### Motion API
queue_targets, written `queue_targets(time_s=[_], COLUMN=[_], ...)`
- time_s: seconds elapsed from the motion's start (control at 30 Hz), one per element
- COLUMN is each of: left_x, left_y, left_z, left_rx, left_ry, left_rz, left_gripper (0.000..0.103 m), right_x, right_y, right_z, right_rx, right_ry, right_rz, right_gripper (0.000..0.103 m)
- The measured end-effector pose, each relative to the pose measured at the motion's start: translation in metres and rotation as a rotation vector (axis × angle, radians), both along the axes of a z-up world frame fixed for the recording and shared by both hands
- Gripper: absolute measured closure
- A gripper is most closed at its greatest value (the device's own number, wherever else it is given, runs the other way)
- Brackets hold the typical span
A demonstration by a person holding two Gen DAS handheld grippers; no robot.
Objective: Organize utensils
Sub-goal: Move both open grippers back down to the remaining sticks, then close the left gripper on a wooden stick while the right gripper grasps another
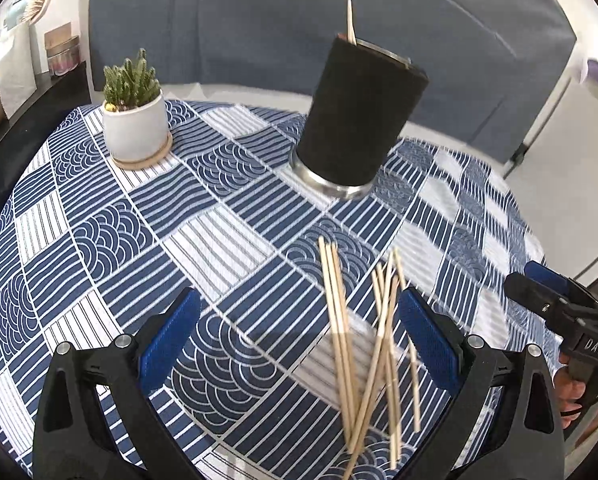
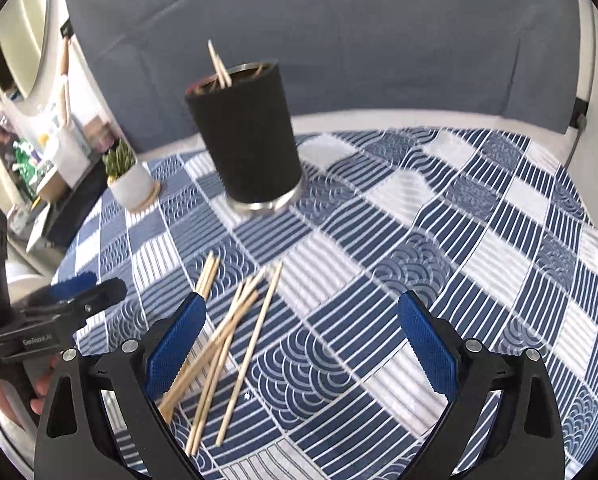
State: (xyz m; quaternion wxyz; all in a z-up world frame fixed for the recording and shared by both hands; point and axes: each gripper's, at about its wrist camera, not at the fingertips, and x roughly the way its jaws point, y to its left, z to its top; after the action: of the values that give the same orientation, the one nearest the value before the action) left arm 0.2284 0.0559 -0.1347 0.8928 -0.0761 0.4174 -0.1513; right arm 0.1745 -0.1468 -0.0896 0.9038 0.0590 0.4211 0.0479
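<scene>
Nearest in the left wrist view, the left gripper (image 1: 299, 320) hovers with its two blue-padded black fingers (image 1: 171, 336) spread wide apart, holding nothing; the loose pile of thin light-wood chopsticks (image 1: 363, 344) lies on the cloth between them, crowding the right-hand finger, though contact with that finger cannot be judged. In the right wrist view, the right gripper (image 2: 303, 340) likewise stands with its blue pads set wide apart and empty, the same chopsticks (image 2: 227, 344) lying crossed over one another beside and partly behind its left-hand finger (image 2: 175, 344). Each gripper shows at the edge of the other's view, a hand (image 1: 571, 392) on the handle of the right one. All rests on a round table under a blue-and-white patchwork tablecloth (image 1: 227, 224) of stripes and wave arcs. Farther back, near the table's middle, stands a black cylindrical holder with a silver metal base and rim (image 1: 359, 116), upright, with light-wood sticks (image 2: 219, 65) already rising from its mouth. Left of the holder and well apart, a small green succulent in a white ceramic pot on a round wooden saucer (image 1: 135, 120). Beyond the table, a dark blue upholstered sofa (image 1: 283, 32).
</scene>
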Motion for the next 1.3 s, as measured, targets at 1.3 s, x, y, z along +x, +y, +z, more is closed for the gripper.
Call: queue_targets(time_s=[1.3], left_x=[0.066], left_y=[-0.034], left_z=[-0.052], left_rx=[0.291], left_ry=[0.410], left_rz=[-0.003], left_gripper=[0.004], right_x=[0.052], right_y=[0.025], right_z=[-0.080], right_rx=[-0.111], right_ry=[0.502], right_rz=[-0.015], right_gripper=[0.008])
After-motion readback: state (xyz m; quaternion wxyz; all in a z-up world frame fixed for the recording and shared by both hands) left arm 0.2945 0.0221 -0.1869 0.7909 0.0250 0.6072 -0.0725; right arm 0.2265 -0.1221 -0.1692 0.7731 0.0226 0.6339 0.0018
